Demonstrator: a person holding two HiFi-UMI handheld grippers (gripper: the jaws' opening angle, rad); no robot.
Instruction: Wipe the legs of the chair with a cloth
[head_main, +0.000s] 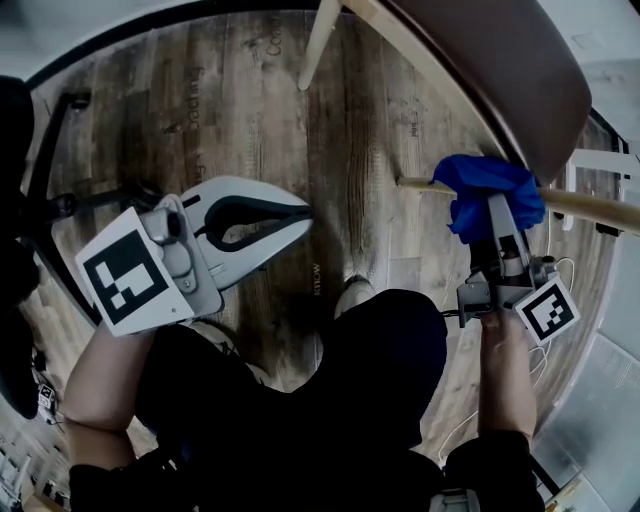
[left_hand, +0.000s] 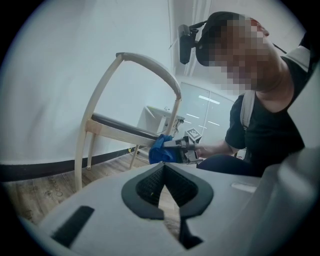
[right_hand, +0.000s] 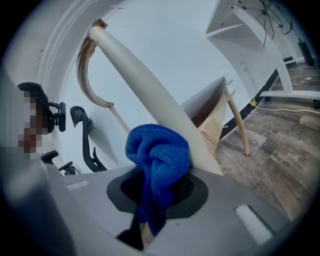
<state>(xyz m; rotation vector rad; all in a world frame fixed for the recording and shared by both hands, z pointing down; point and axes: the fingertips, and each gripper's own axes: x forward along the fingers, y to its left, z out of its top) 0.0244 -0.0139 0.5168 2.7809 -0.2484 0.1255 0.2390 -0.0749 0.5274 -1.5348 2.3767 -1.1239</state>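
Tool, right (right_hand: 160, 187): your jaws are clamped on the blue cloth (right_hand: 159, 152), which bunches out ahead of them.
Cloth contact: the bunched end sits against a pale wooden chair leg (right_hand: 145, 80), partway along it, just below the brown seat (head_main: 500, 70).
Tool, left (left_hand: 163, 175): your jaw tips meet with nothing between them. You're holding it off to the side, well apart from the chair.
Floor (head_main: 250, 100): wood planks, and the chair stands on them.

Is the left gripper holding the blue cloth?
No: the left gripper has nothing between its jaws, while the blue cloth is clamped in the right gripper against the chair leg.
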